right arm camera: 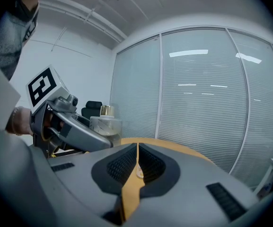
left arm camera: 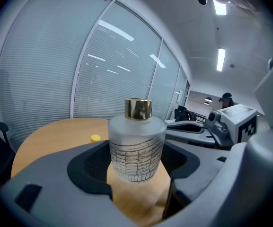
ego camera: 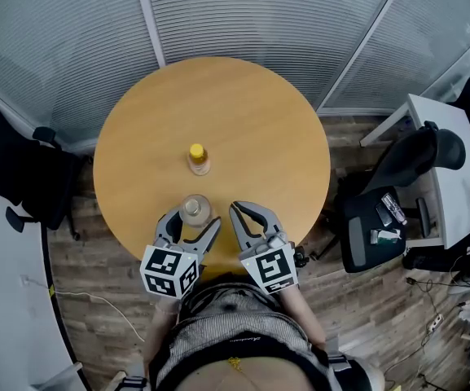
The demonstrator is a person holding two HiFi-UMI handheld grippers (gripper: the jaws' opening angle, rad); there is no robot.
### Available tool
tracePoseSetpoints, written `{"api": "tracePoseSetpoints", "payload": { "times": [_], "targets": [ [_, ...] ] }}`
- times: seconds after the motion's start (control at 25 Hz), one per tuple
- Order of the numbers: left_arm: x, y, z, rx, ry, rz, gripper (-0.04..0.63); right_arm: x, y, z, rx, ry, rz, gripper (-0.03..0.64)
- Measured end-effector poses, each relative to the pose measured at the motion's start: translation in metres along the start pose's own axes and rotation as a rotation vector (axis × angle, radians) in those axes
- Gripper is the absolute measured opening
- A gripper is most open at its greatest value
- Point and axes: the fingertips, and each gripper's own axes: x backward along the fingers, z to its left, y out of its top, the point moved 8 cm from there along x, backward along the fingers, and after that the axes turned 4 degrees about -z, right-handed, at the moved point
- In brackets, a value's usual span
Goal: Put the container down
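A frosted glass bottle point(ego camera: 194, 210) with a gold cap stands upright between the pads of my left gripper point(ego camera: 192, 223), near the front edge of the round wooden table point(ego camera: 243, 120). In the left gripper view the bottle point(left arm camera: 137, 148) fills the gap between the two pads, and my left gripper point(left arm camera: 137, 161) is shut on it. Whether its base touches the table top I cannot tell. My right gripper point(ego camera: 236, 210) hovers just right of it, jaws shut and holding nothing point(right arm camera: 137, 161). The right gripper view also shows the bottle point(right arm camera: 106, 125).
A small yellow-capped bottle point(ego camera: 198, 158) stands at the table's middle, behind the frosted one; its cap point(left arm camera: 95, 137) shows in the left gripper view. An office chair point(ego camera: 397, 194) and a desk point(ego camera: 446, 177) are at the right, a dark chair point(ego camera: 23, 177) at the left. Blinded glass walls stand behind.
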Motion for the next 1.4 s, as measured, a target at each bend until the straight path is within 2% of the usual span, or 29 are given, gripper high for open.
{"api": "tracePoseSetpoints", "payload": {
  "times": [0.48, 0.64, 1.0, 1.4],
  "targets": [
    [-0.004, -0.007, 0.005, 0.017, -0.005, 0.015, 0.327, 0.0, -0.005, 0.0, 0.027, 0.003, 0.026, 0.025],
    [-0.007, -0.007, 0.006, 0.02, -0.014, 0.018, 0.327, -0.001, -0.005, 0.0, -0.013, -0.014, 0.029, 0.025],
    [-0.022, -0.014, 0.014, 0.02, -0.012, 0.04, 0.327, -0.007, -0.01, -0.006, 0.02, -0.015, 0.048, 0.025],
    [-0.038, -0.024, 0.026, 0.031, -0.037, 0.07, 0.327, -0.018, -0.014, -0.012, -0.016, -0.05, 0.07, 0.025]
  ]
}}
